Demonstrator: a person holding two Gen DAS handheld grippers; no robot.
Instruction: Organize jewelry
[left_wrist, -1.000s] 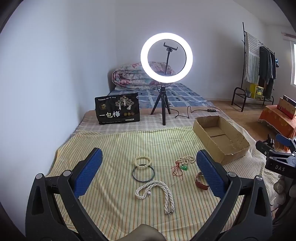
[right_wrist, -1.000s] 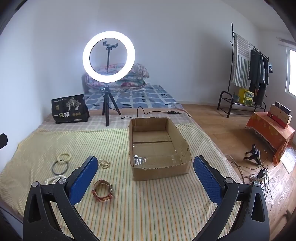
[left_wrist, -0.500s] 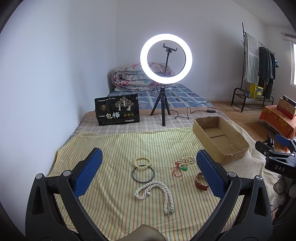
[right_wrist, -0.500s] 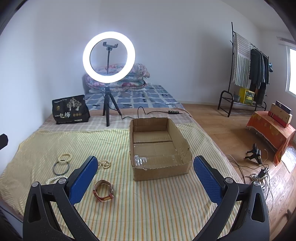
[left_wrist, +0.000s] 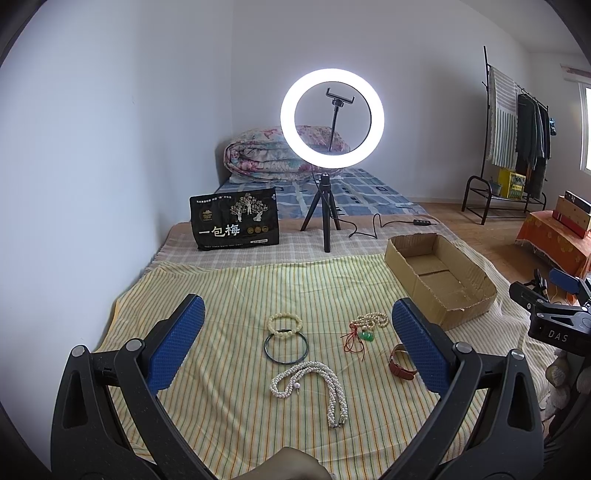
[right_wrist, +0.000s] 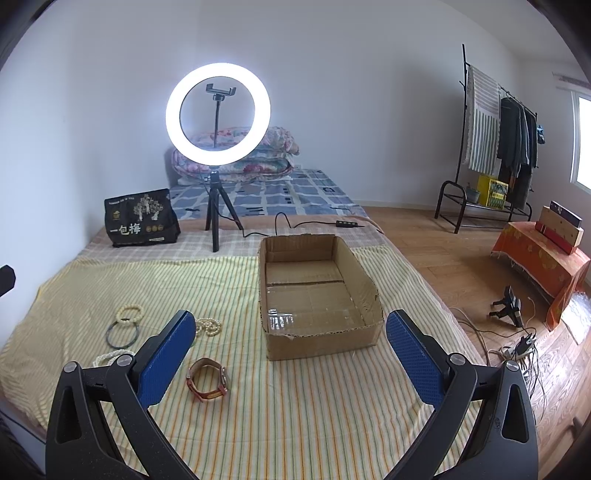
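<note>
Nothing appears sorted yet: the cardboard box (right_wrist: 319, 295) looks bare inside, and every piece lies on the striped cloth (left_wrist: 229, 295) to its left. Nearest the box is the leather watch (right_wrist: 207, 378), then the beaded string with a green pendant (left_wrist: 364, 326); farther left lie the pale bead bracelet (left_wrist: 284, 323), the dark bangle (left_wrist: 286, 348) and the pearl necklace (left_wrist: 314, 387). The left gripper (left_wrist: 297, 354) and right gripper (right_wrist: 291, 360) both hover spread wide, holding nothing.
</note>
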